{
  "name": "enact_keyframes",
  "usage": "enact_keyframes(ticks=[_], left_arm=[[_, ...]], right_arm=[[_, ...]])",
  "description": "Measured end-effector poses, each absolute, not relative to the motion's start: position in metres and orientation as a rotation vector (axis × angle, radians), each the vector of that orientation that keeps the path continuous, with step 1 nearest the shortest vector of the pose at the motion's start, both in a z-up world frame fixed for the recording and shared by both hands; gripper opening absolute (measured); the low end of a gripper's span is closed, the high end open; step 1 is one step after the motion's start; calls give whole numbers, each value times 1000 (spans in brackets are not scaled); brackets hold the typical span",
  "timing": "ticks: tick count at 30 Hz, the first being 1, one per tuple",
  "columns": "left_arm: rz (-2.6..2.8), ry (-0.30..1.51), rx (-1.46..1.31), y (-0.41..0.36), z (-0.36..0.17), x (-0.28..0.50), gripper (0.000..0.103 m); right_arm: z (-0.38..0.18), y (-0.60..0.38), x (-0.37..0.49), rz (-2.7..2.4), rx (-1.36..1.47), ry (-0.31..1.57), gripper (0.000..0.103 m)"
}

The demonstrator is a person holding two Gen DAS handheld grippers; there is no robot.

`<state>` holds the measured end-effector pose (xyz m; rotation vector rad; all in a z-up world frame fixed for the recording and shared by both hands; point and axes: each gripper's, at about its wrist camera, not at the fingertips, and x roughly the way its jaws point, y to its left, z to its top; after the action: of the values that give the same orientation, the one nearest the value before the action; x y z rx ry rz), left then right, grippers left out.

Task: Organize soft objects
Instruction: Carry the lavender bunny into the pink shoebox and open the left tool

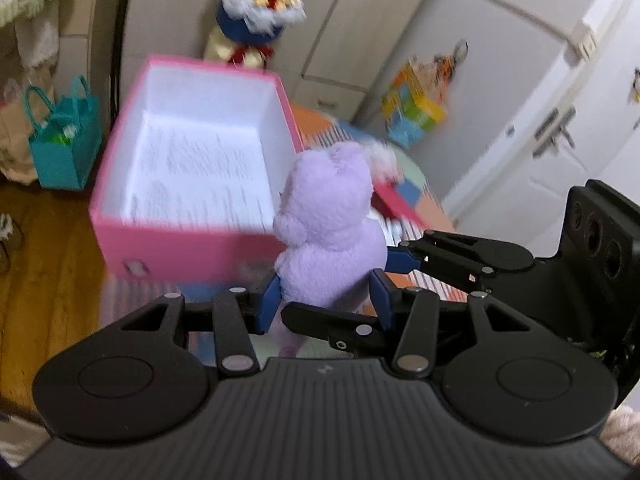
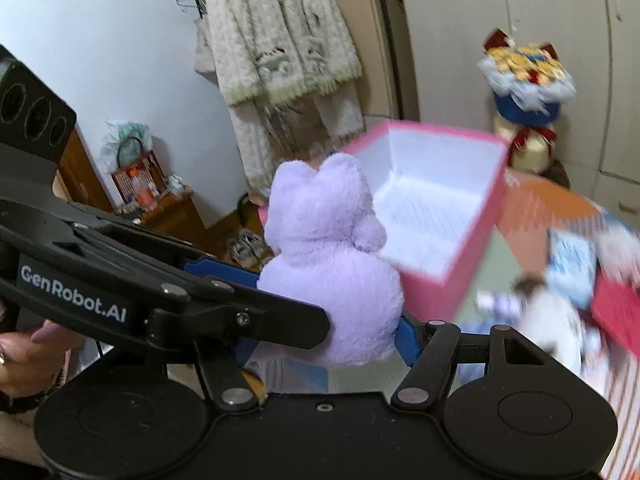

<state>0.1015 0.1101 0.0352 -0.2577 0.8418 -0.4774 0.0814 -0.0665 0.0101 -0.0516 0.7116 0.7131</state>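
A lilac plush toy [image 1: 332, 216] hangs in the air, gripped low on its body from both sides. My left gripper [image 1: 326, 302] is shut on it, blue pads pressed into the fur. In the right wrist view the same plush toy [image 2: 332, 272] fills the centre, and my right gripper [image 2: 324, 344] is shut on its rounded bottom. There the left gripper's arm crosses in front and hides one right finger. An open pink box [image 1: 180, 240] with a white inside lies just beyond the toy; its pink wall [image 2: 472, 256] shows to the toy's right. Motion blurs both views.
A striped, colourful mat [image 1: 432, 216] lies under the box. On it are a white plush [image 2: 552, 320] and a red lid [image 2: 616, 312]. A teal bag [image 1: 64, 140] stands left, a toy bouquet [image 1: 256, 4] behind. A cardigan [image 2: 280, 40] hangs on the wall; shoes [image 2: 248, 248] lie below.
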Motion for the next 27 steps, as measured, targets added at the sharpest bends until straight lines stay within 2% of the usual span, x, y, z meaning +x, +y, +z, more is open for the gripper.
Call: enact_keyframes(ticks=[4, 9, 17, 27], left_arm=[[-441, 817, -291, 133, 51, 143, 47], [-388, 873, -343, 152, 51, 214, 47], [-286, 996, -401, 163, 11, 312, 47], [-205, 1079, -385, 163, -17, 366, 46]], right_arm=[[30, -45, 122, 728, -35, 699, 72], [32, -26, 190, 732, 18, 753, 72], [-9, -5, 298, 718, 77, 917, 72], [-51, 8, 368, 705, 119, 1093, 74]])
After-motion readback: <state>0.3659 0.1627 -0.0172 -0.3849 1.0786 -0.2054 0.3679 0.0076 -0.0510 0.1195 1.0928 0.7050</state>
